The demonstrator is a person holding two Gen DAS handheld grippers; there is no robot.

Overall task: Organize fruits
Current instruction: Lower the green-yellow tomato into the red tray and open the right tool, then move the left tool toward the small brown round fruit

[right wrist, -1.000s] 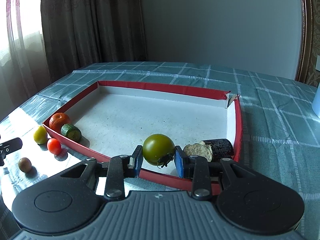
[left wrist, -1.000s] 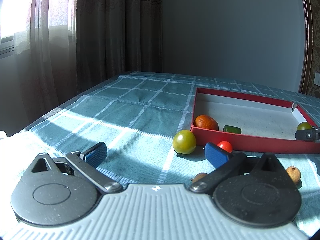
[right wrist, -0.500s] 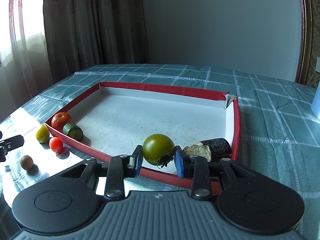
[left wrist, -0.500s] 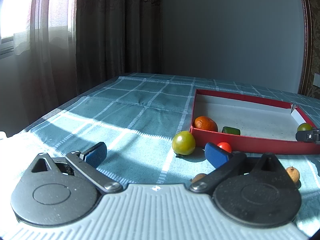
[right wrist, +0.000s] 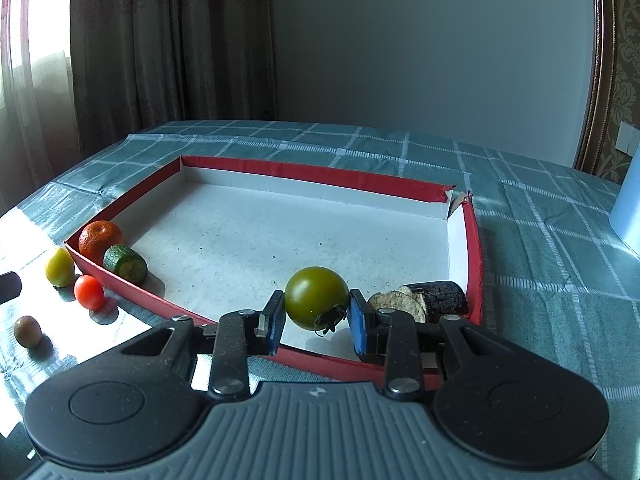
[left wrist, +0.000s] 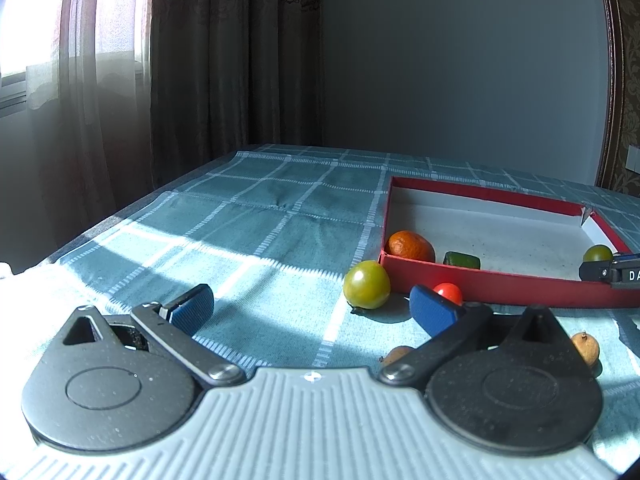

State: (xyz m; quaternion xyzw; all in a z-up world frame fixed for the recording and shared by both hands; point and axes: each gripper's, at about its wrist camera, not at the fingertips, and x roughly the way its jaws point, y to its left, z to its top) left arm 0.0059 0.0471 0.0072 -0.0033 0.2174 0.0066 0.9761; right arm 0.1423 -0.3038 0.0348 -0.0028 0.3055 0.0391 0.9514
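My right gripper [right wrist: 316, 316] is shut on a dark green tomato [right wrist: 316, 296], held low over the near edge of the red tray [right wrist: 320, 176] with its white floor. An orange mandarin [right wrist: 100, 240] and a green cucumber piece [right wrist: 125, 264] lie in the tray's left corner. On the cloth outside the tray sit a yellow-green tomato [left wrist: 367, 284], a red cherry tomato [left wrist: 448, 292], a brown fruit [right wrist: 27, 331] and a tan longan [left wrist: 586, 348]. My left gripper [left wrist: 312, 308] stands open over the cloth, nothing between its blue pads, with the yellow-green tomato just beyond.
A dark brown chunk [right wrist: 444, 300] and pale round slices [right wrist: 396, 304] lie in the tray's right near corner. A light blue object [right wrist: 628, 216] stands at the right edge. The checked teal tablecloth [left wrist: 260, 216] runs to curtains at the left.
The right gripper's view has shifted slightly, with the green tomato still between its pads. The left gripper and the loose fruits have not moved.
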